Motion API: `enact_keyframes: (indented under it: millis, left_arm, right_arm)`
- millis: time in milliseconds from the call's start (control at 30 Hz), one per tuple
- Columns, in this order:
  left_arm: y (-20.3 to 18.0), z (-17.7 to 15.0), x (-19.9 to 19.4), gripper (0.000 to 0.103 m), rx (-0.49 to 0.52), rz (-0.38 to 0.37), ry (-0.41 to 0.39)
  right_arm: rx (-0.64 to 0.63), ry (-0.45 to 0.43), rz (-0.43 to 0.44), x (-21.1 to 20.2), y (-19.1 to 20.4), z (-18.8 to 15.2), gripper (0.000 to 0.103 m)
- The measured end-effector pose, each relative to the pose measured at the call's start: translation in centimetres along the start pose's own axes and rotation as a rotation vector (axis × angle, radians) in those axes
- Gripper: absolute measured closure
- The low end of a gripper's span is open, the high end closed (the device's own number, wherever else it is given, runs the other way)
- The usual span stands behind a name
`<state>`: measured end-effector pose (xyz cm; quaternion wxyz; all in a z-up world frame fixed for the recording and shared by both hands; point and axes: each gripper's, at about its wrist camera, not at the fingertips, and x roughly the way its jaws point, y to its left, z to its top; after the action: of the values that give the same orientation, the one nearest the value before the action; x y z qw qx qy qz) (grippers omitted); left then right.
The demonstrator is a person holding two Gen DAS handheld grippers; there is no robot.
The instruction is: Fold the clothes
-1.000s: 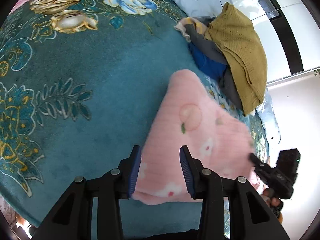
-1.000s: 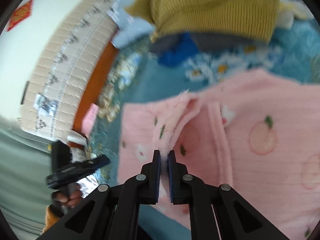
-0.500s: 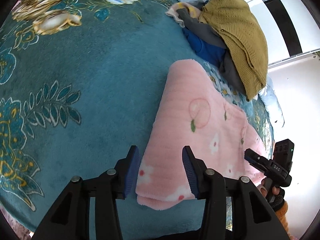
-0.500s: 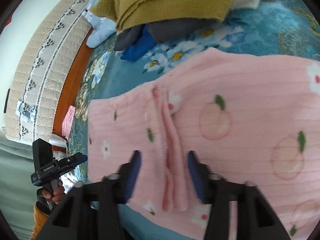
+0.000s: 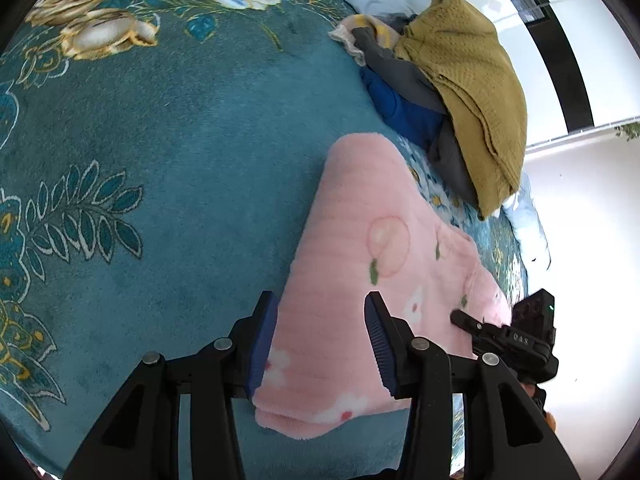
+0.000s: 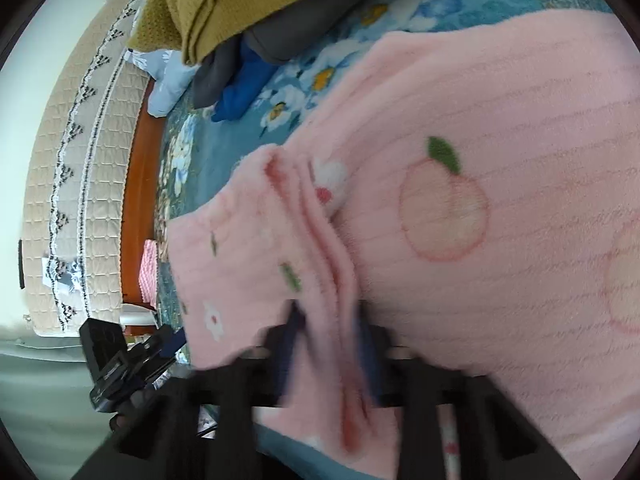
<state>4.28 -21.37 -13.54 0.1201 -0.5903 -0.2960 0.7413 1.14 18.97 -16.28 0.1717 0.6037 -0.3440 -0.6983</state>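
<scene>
Your left gripper [image 5: 320, 344] sits over the near end of the pink garment [image 5: 360, 280], jaws spread, the folded edge lying between the pads. The left pad [image 5: 264, 344] looks to be at the fabric's side edge, but I can't tell if it presses; the right pad is over the top of the cloth, not squeezing it. So it straddles the garment without gripping.

Your right gripper [image 6: 328, 344] is motion-blurred. Its jaws have just been closing, and a raised ridge of the pink fleece runs between them. The gap is narrow, with the fold bunched in it, and the pads look to be on the cloth; blur keeps me from being certain. From the left wrist view, that gripper shows at the garment's far right edge [image 5: 504, 336], tip on the fabric.

The garment lies flat on the teal floral blanket [image 5: 180, 160], folded into a long strip with a rounded far end. It carries a peach and flower print. Beyond it, close to but apart from the far end, is a pile of clothes [image 5: 460, 80]: mustard knit on top, grey and blue pieces under it.
</scene>
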Motion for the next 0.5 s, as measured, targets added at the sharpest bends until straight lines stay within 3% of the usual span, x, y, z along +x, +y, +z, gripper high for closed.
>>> enact_keyframes:
  millis: [133, 233, 300, 400, 500]
  left_arm:
    - [-0.1, 0.1, 0.2, 0.057, -0.012, -0.022, -0.018]
    - [-0.5, 0.5, 0.3, 0.055, 0.008, -0.041, -0.024]
    - [-0.9, 0.8, 0.6, 0.053, 0.024, -0.048, -0.021]
    - [-0.6, 0.9, 1.1, 0.053, 0.044, -0.049, 0.011]
    - [-1.2, 1.0, 2.4, 0.052, 0.067, -0.040, 0.059]
  right_arm:
    - [-0.126, -0.101, 0.152, -4.0, 2.6, -0.7, 0.089]
    - [-0.149, -0.214, 0.280, -7.8, 2.0, -1.5, 0.089]
    - [-0.119, -0.236, 0.196, -8.6, 0.3, -1.5, 0.089]
    - [-0.014, -0.147, -0.028, -6.8, -3.6, -1.2, 0.089]
    - [0.048, -0.151, 0.005, -6.4, -5.3, -1.8, 0.089]
